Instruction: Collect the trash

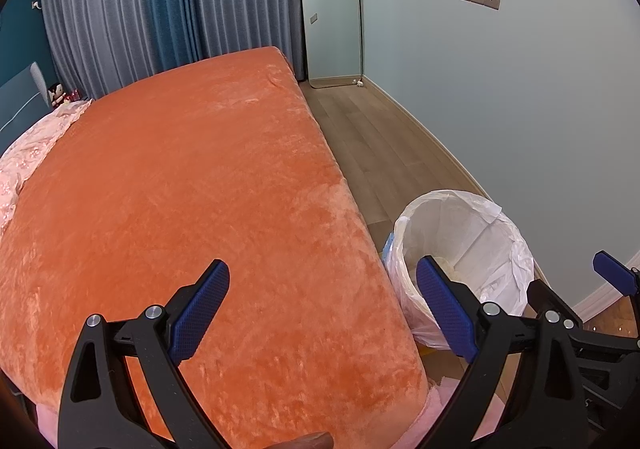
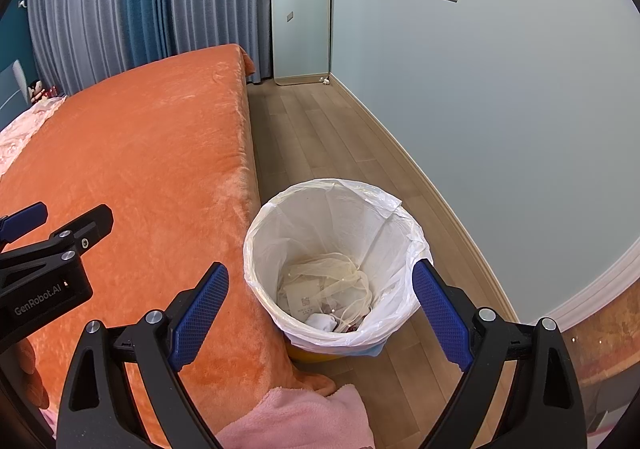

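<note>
The bin's point(image 2: 336, 269) yellow base is mostly hidden by its white liner, and the crumpled trash point(image 2: 328, 301) at its bottom is hard to make out. The bin is seen on the wooden floor point(image 2: 320, 137), just beside the orange bed point(image 1: 180, 189). The left gripper point(image 1: 322, 309) is held over the bed's edge by the bin, fingers spread wide and empty. The right gripper point(image 2: 320, 309) is held above the bin, likewise wide open and empty. A mirror point(image 2: 300, 9) is leaned against the wall beyond the bin.
</note>
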A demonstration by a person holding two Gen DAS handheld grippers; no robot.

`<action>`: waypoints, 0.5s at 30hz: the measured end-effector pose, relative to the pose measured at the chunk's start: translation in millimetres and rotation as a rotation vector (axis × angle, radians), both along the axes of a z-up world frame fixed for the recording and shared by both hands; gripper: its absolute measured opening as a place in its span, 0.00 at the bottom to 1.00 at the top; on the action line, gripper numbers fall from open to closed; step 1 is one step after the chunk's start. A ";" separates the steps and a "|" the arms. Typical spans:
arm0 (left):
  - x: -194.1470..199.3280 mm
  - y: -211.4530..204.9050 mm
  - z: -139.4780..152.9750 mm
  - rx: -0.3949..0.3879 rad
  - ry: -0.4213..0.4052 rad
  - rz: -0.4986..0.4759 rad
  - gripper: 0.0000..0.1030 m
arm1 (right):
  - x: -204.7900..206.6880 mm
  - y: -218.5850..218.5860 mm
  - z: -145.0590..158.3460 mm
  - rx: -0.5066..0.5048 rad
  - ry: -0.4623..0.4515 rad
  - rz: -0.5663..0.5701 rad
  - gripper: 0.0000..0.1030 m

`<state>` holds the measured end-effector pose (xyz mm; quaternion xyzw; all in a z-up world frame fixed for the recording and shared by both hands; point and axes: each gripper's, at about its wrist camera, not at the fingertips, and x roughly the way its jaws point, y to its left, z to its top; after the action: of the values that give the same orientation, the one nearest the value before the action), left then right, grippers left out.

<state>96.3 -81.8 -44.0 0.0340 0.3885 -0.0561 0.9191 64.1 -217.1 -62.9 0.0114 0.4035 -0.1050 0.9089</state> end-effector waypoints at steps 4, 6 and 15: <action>-0.9 -0.1 -1.3 0.012 0.005 0.005 0.87 | 0.3 0.2 0.3 -0.001 0.001 0.000 0.86; -0.4 0.4 -2.8 0.011 0.014 0.011 0.87 | -0.3 0.4 -1.5 -0.002 0.003 0.000 0.86; -1.4 -1.2 -7.4 0.013 0.026 0.003 0.87 | -1.2 -0.6 -5.8 -0.001 0.008 0.000 0.86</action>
<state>94.9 -83.0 -51.4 0.0387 0.4006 -0.0527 0.9139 63.0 -217.8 -68.7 0.0106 0.4069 -0.1054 0.9073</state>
